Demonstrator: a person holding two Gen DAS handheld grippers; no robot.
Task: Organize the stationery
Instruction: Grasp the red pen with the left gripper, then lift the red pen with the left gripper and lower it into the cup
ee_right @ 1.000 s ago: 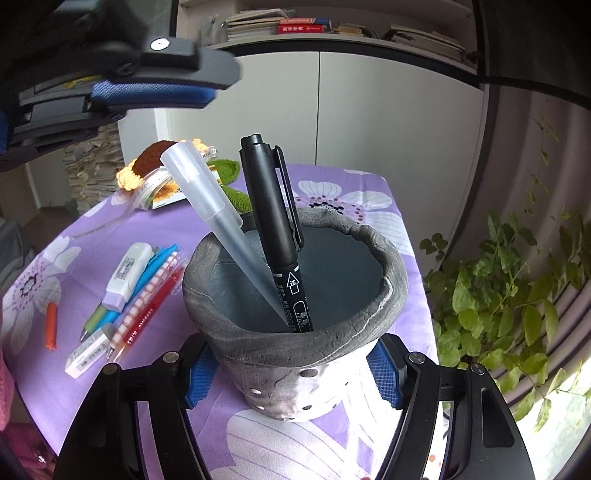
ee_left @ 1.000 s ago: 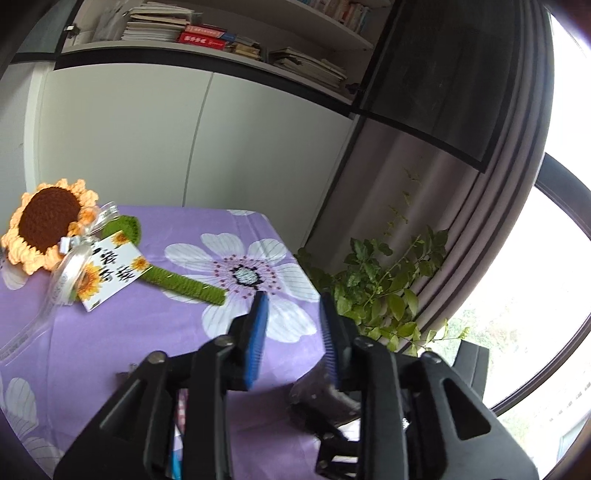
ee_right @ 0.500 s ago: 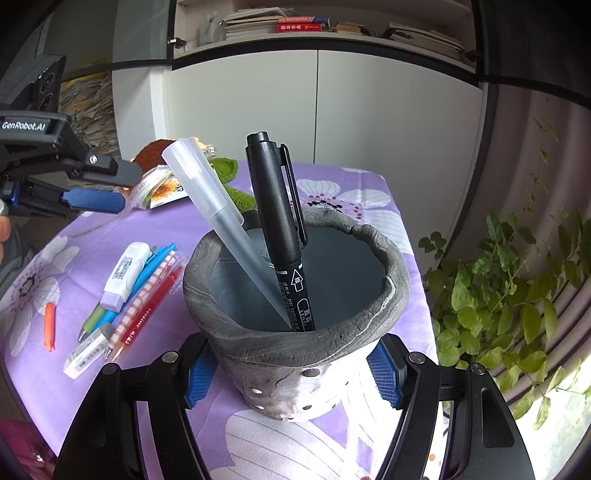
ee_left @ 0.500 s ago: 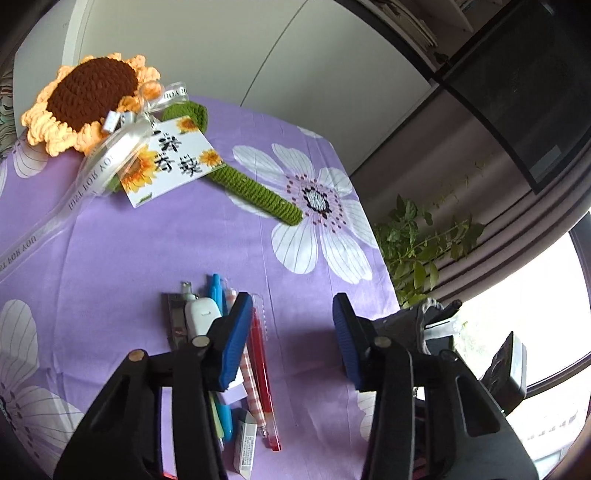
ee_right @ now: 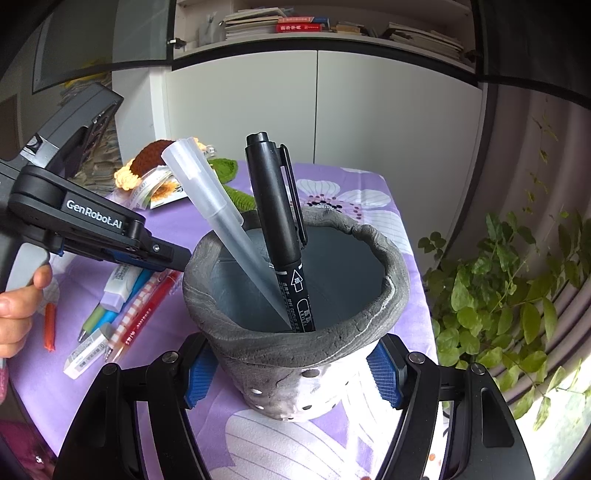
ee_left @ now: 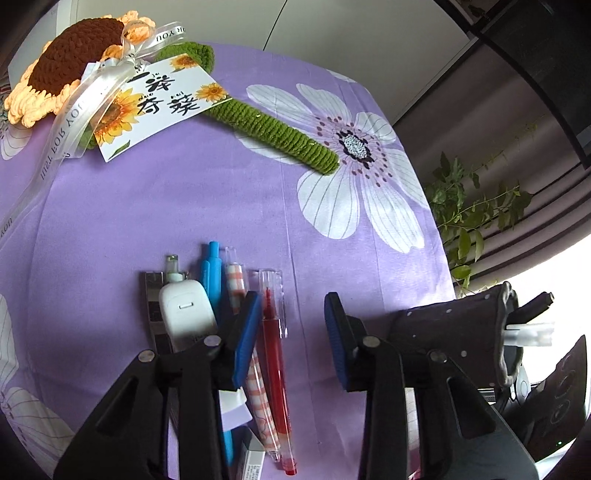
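Rough grey clay pot [ee_right: 295, 332] is clamped between right gripper [ee_right: 291, 373] jaws.
Left gripper [ee_left: 291, 332] jaws, closing, are lowered since earlier over slim translucent red pen [ee_left: 275, 354]; nothing gripped.

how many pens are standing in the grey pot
2: a black marker upright at the middle and a frosted white pen leaning left, both inside the grey pot. None seem hidden.

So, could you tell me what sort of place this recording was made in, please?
Most likely a home study or living room: a table under a purple floral cloth, a shelf of stacked books above white cabinets, and a leafy houseplant by curtains.
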